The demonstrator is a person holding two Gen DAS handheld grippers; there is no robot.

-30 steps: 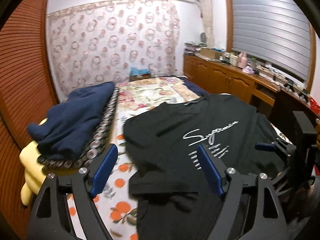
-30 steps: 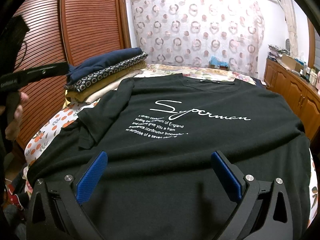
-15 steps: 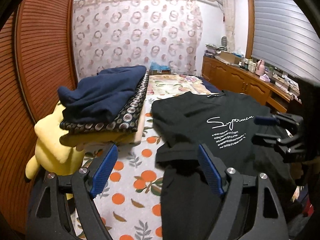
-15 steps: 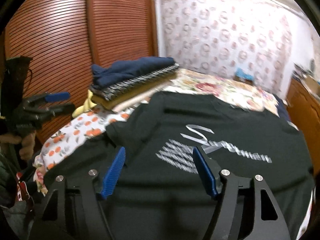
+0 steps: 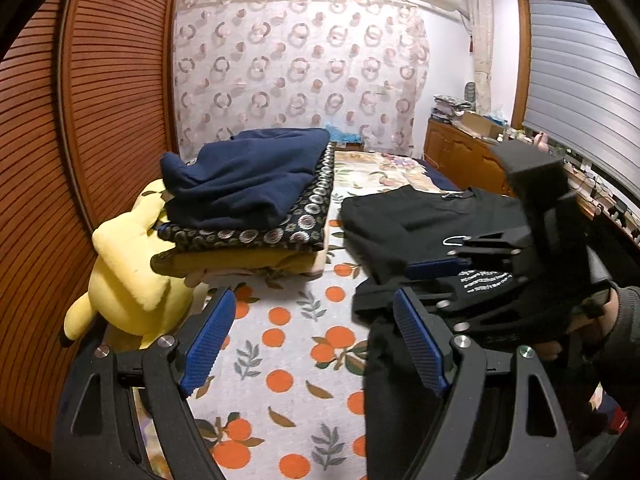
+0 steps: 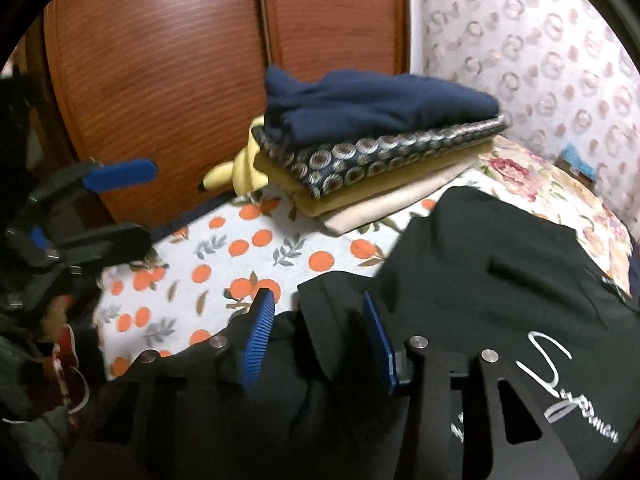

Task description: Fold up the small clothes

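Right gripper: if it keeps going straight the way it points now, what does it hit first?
Most likely the black T-shirt: its sleeve edge already lies between the closing jaws of the right gripper. The orange-print bedsheet lies just beyond; depth is unclear.

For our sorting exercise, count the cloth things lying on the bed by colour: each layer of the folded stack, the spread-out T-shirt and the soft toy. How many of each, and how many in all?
Navy, top of the folded stack: 1
Dark with ring pattern: 1
Mustard yellow layer: 1
Cream bottom layer: 1
Black T-shirt: 1
Yellow soft toy: 1
Total: 6
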